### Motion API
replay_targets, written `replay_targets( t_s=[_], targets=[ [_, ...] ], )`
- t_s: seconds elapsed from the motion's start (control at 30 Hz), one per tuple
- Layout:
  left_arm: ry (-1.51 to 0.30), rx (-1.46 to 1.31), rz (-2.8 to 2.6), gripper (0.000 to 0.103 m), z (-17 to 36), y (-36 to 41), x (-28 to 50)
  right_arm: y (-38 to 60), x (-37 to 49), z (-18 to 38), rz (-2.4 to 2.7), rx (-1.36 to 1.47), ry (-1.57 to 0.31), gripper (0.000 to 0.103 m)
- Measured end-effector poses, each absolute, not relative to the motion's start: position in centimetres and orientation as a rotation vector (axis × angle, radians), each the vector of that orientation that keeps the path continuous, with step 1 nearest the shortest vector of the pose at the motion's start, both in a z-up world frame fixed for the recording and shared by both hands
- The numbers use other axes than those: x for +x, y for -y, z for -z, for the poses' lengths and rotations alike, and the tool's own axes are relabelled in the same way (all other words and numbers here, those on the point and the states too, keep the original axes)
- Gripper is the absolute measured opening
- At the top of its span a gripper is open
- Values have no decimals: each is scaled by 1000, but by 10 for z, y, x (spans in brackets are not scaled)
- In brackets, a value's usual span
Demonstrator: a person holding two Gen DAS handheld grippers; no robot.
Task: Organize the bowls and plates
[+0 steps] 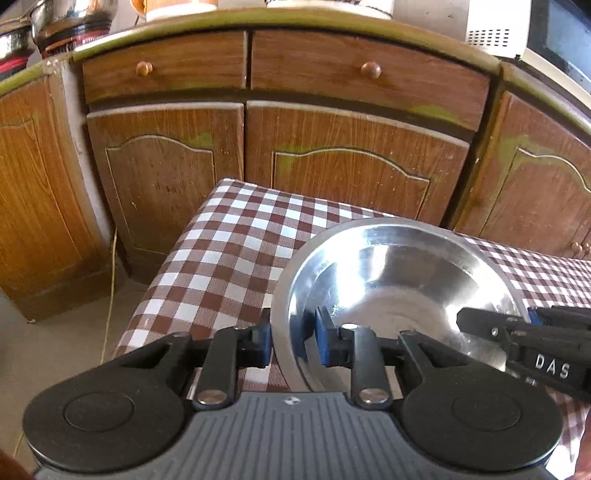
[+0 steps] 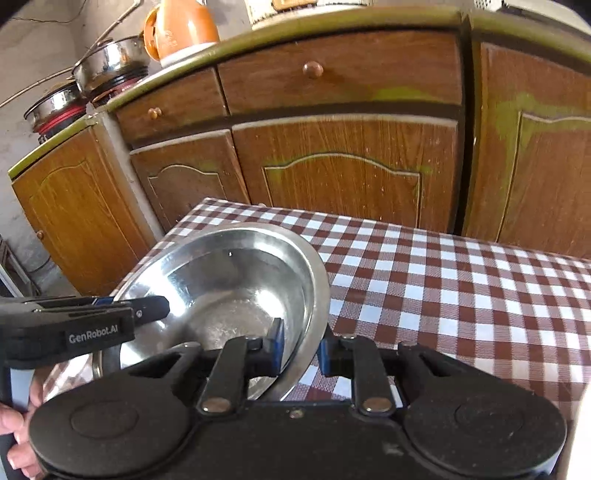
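Note:
A shiny steel bowl [image 1: 399, 280] sits on a table with a brown-and-white checked cloth [image 1: 229, 251]. My left gripper [image 1: 293, 343] is shut on the bowl's left rim, one blue pad inside the wall and one outside. From the right edge of this view, my right gripper [image 1: 524, 319] reaches onto the opposite rim. In the right wrist view the same bowl [image 2: 229, 280] looks tilted over the checked cloth [image 2: 443, 280], and my right gripper [image 2: 301, 349] is shut on its near right rim. The left gripper [image 2: 125, 302] clamps the far left rim there.
Brown wooden cabinets [image 1: 332, 166] with drawers stand right behind the table. Steel pots [image 2: 107, 66] and an orange jug [image 2: 181, 29] sit on the counter above them. A white appliance [image 1: 517, 29] is at the upper right. A person's hand [image 2: 14, 435] shows at the lower left.

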State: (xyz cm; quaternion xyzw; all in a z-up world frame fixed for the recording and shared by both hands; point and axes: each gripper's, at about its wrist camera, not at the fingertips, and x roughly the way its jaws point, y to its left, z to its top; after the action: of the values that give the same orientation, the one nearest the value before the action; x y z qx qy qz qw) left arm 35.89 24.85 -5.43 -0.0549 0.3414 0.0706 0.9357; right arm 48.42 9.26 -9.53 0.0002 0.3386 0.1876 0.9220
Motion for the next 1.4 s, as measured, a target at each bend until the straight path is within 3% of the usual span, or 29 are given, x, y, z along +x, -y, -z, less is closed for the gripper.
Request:
replay_targets(
  t_s=[0.63,1.4],
  targets=[
    [-659,-91,-179,26,-21,-229,261,-85,372,12,-388,-3,-607,24],
    [-640,-79,-202,28,-49,-211,159,-76,249,-25,-412,13,-569,24]
  ],
)
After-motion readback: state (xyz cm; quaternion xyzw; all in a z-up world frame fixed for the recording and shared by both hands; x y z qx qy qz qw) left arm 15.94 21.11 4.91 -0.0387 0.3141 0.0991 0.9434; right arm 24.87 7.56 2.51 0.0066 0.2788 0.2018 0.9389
